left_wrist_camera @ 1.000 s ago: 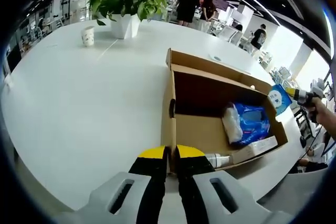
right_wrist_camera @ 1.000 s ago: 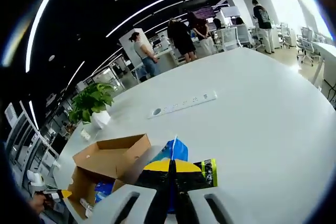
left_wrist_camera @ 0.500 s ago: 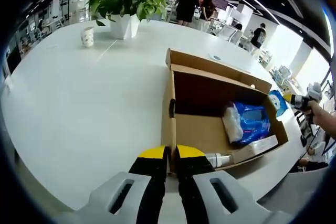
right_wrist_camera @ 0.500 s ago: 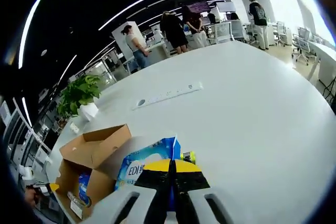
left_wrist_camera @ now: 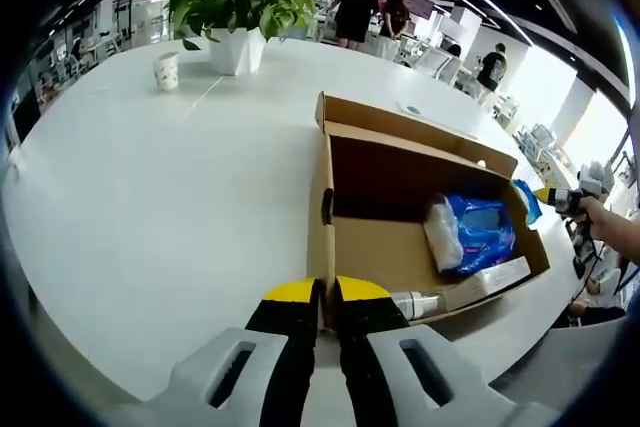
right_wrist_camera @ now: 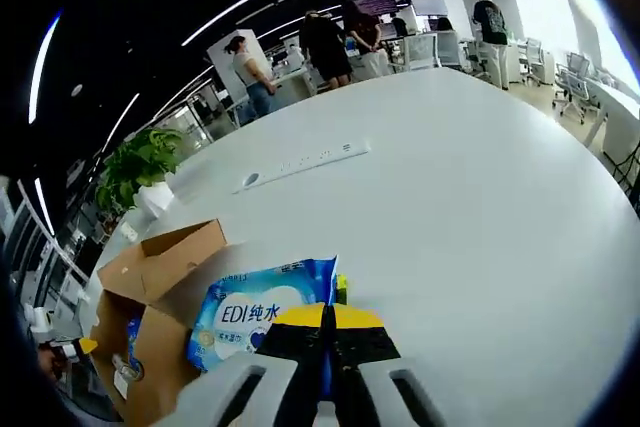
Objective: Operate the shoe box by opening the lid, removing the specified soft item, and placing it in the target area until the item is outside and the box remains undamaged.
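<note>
Left gripper view, left tool [left_wrist_camera: 323,292] clamping one shoe box [left_wrist_camera: 420,247] wall, right tool [right_wrist_camera: 327,315] pinching one wipes pack [right_wrist_camera: 262,308].

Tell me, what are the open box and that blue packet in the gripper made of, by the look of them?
The box looks like plain brown cardboard, matte, with raw folded edges. The blue packet held by the right gripper seems a soft glossy plastic film: it shines and carries printed lettering.

Right claw [right_wrist_camera: 328,319] clamped on blue wipes pack [right_wrist_camera: 262,306] (beside open shoe box [right_wrist_camera: 150,287]) — white table [right_wrist_camera: 470,197].
</note>
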A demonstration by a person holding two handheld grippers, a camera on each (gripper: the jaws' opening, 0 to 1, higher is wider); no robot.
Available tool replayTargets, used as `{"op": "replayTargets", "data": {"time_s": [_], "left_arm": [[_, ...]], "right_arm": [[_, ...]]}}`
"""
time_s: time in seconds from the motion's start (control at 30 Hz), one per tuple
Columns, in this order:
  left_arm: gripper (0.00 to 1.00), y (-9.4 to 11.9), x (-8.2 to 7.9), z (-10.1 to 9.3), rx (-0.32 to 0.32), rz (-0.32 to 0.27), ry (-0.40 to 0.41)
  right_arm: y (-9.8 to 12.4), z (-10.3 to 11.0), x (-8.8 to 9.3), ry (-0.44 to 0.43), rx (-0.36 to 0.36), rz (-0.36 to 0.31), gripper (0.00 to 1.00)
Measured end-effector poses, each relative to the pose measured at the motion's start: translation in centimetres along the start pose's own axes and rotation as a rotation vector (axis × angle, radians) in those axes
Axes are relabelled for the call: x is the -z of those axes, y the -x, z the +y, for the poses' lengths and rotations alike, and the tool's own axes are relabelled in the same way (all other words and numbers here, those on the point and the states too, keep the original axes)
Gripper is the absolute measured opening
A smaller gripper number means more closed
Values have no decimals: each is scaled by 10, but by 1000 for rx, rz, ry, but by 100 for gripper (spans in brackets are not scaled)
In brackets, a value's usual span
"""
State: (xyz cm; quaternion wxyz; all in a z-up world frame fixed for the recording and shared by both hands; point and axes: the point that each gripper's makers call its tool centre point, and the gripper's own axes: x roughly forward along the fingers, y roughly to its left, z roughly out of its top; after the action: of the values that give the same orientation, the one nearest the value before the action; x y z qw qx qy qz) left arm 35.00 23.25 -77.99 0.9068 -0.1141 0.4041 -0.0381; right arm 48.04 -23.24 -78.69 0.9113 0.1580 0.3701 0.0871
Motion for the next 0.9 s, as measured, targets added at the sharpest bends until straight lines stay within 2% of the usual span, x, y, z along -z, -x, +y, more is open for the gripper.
{"op": "replayTargets", "data": {"time_s": [0.3, 0.7, 0.9], "left_arm": [[4, 0, 0, 0, -1, -1, -5], [4, 0, 0, 0, 2, -1, -9], [4, 0, 0, -1, 1, -2, -11]], "right_arm": [[-2, 3, 4, 28, -2, 7, 0], [-8, -3, 10, 49, 4, 11, 0], [-5, 3, 12, 52, -4, 6, 0]]}}
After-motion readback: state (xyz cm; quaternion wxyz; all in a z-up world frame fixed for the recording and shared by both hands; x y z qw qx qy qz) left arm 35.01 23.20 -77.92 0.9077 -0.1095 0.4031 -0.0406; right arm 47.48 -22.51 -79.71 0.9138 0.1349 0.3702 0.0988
